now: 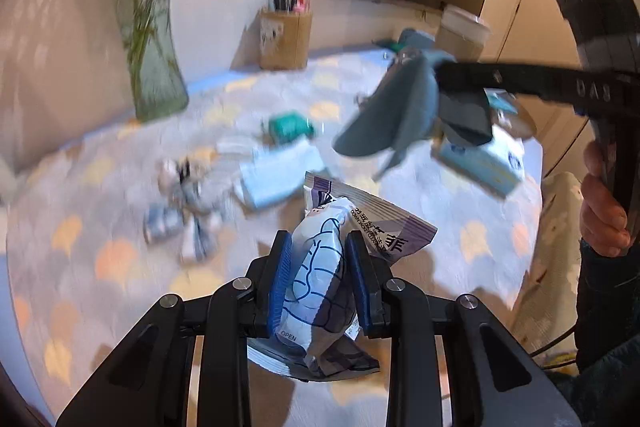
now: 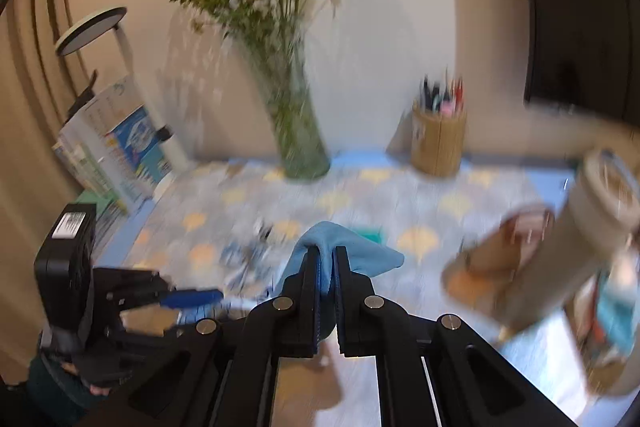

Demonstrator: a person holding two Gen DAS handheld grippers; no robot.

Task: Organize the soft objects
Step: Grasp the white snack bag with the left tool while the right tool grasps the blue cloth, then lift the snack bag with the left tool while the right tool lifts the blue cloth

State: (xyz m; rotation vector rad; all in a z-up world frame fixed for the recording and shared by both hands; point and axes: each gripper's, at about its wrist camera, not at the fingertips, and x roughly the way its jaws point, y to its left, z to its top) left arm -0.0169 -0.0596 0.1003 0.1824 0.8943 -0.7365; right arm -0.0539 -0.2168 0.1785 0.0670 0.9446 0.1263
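A: The glossy white-and-purple plastic wipes packet [image 1: 320,263] crinkles, lower centre; the blue cloth [image 2: 340,255] looks soft, matt.

B: Upper centre, the green-tinted glass vase [image 2: 298,139] shines; the tan pen holder [image 2: 438,143] looks woody.

A vase [image 1: 154,67] is standing at the back left of the worktop [image 1: 100,227], with a pen holder [image 1: 285,37] sitting to its right (both against the wall); a cloth [image 1: 396,115] is hanging above the worktop's right side, over a box [image 1: 480,159].
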